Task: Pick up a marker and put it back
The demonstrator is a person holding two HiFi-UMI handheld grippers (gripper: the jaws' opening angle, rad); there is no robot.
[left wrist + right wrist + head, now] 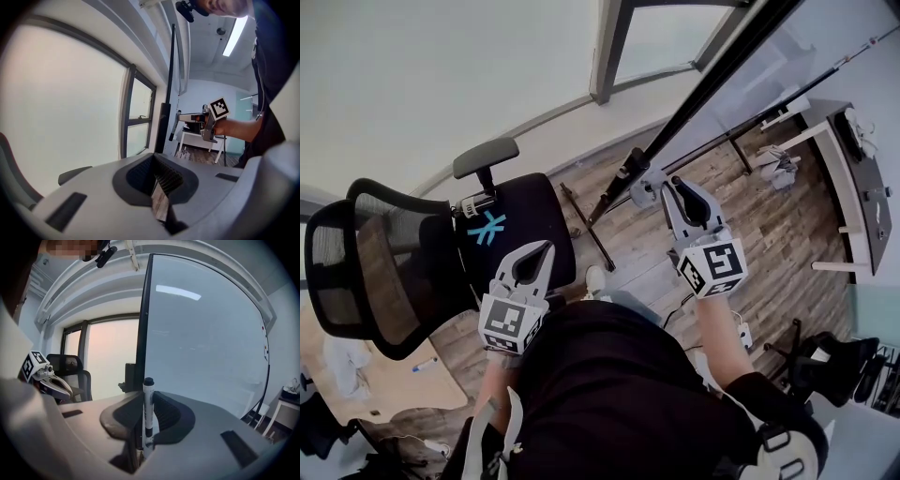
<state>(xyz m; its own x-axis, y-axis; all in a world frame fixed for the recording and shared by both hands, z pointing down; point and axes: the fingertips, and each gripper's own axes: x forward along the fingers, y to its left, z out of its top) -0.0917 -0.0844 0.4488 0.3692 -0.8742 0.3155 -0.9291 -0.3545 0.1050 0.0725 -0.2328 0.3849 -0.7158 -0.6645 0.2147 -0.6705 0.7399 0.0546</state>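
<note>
Held upright between the jaws of the light grey right gripper point(146, 395): a white cylindrical marker with a black cap point(148, 416). Pressed from both sides by the dark ribbed pads point(168, 416), with the cap end up and standing a little above the jaw tips, the lower end hidden deep in the gap. So closed narrow on the marker, carried in the air close before a large white board with a black frame point(206, 333).

In the head view, raised over a brown wooden plank floor point(769, 234), near the black edge of the same board. There too small and too covered to make out the marker surely.

Lower and more to the left, the light grey left gripper point(154, 160). Jaws brought together, ribbed pads meeting at the tips, only a thin slit open further down, no object gripped inside. Pointed towards a tall window with a dark frame point(136, 117). In the head view, placed above a black office chair with a blue star-like sign point(520, 211), and just beside that a second black chair with a mesh back point(375, 272).

Well apart from each other, both grippers, each one carried by a hand of a person in black clothing point(619, 394). At the far right of the head view, a white-legged desk with a dark top point(862, 202).
</note>
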